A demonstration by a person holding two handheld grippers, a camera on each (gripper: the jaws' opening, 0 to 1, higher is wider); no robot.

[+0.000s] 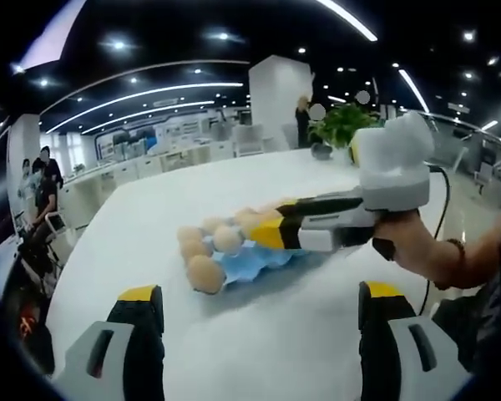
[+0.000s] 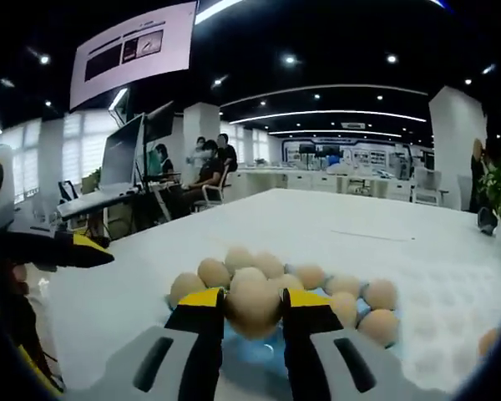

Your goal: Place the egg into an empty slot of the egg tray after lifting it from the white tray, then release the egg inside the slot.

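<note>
Over egg tray [image 2: 259, 355], gripped egg [image 2: 253, 306]

A large white table [image 1: 317, 334] with a rounded edge is seen carrying the things. A blue egg tray [image 1: 255, 261], with eggs [image 1: 205, 273] seated in most of its slots, is set directly on the tabletop near its middle. At the far end, a dark pot holding a green plant [image 1: 341, 125] is stood on the table.
</note>
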